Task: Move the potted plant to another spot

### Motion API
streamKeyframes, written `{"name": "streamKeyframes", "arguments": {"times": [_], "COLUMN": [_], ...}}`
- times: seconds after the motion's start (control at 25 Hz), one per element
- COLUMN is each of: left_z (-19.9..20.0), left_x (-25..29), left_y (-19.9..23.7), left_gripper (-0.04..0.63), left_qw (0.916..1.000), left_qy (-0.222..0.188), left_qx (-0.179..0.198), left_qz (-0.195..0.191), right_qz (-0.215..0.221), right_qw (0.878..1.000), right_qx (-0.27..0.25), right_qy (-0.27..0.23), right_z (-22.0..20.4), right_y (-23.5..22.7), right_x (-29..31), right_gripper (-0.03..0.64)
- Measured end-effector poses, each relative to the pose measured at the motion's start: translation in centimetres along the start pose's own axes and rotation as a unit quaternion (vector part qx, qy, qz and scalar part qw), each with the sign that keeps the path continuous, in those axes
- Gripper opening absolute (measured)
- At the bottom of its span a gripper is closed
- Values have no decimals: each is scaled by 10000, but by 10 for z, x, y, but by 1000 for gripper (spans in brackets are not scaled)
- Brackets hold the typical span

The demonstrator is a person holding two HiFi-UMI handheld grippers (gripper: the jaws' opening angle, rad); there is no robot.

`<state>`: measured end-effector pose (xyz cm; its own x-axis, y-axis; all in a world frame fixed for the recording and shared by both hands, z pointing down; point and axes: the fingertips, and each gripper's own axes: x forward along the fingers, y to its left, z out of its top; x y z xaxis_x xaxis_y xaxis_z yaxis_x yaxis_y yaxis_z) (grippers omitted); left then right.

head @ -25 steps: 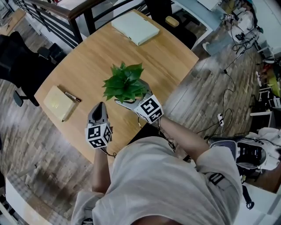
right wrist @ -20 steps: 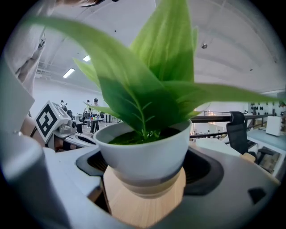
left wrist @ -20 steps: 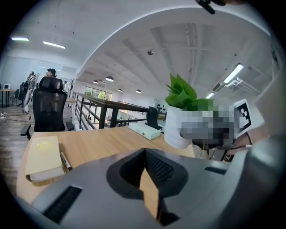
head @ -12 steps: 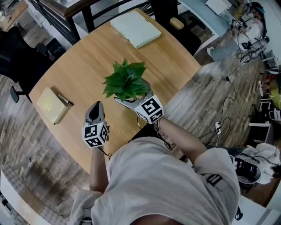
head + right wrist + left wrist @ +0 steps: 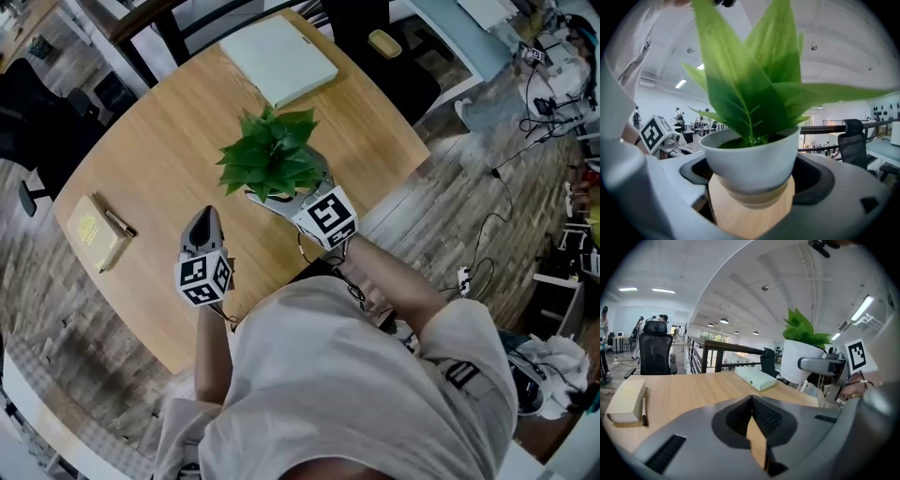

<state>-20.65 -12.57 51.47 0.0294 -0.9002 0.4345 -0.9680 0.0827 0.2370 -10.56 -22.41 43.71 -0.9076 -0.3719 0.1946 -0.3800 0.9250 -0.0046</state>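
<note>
I'm working in an open-plan office: a swivel chair (image 5: 655, 348) is standing by my surface (image 5: 169, 159), strip lights (image 5: 663, 290) glowing overhead.

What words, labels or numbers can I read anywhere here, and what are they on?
None can be read.
Cubes on the left gripper and right gripper: black-and-white square patterns, no letters.
Yellow notebook: any print too small to tell.
Pale green box: tiny mark, unreadable.
Potted plant: white pot, no print showing.

The potted plant (image 5: 272, 164) has green leaves and a white pot (frame centre); table (image 5: 169, 159) light wood-grain; box (image 5: 278, 58) pale green.
</note>
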Motion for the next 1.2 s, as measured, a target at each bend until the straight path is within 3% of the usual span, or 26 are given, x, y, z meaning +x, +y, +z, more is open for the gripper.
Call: {"name": "streamKeyframes", "arguments": {"times": [0.24,0.64,1.2], "left_z": [-6,-10,-36], "left_x": [27,84,131], "left_y": [-23,-78,-115], "left_gripper": [12,12,12], "left_qw": [9996,9962,9901], "left_qy": [237,532,1016], "left_qx": [165,443,525], "left_qz": [-77,-523,-811], "right_qz": [-232,-911,-1382], "right_qw": [9997,9954,9887], "right_qx": [64,289,549], "right_qy": [-76,-56,164], "right_z": [-9,-36,-86], "right_y": [-51,-139,-202], "right_x": [-18,-64,-87], "right_gripper": [509,509,508]}}
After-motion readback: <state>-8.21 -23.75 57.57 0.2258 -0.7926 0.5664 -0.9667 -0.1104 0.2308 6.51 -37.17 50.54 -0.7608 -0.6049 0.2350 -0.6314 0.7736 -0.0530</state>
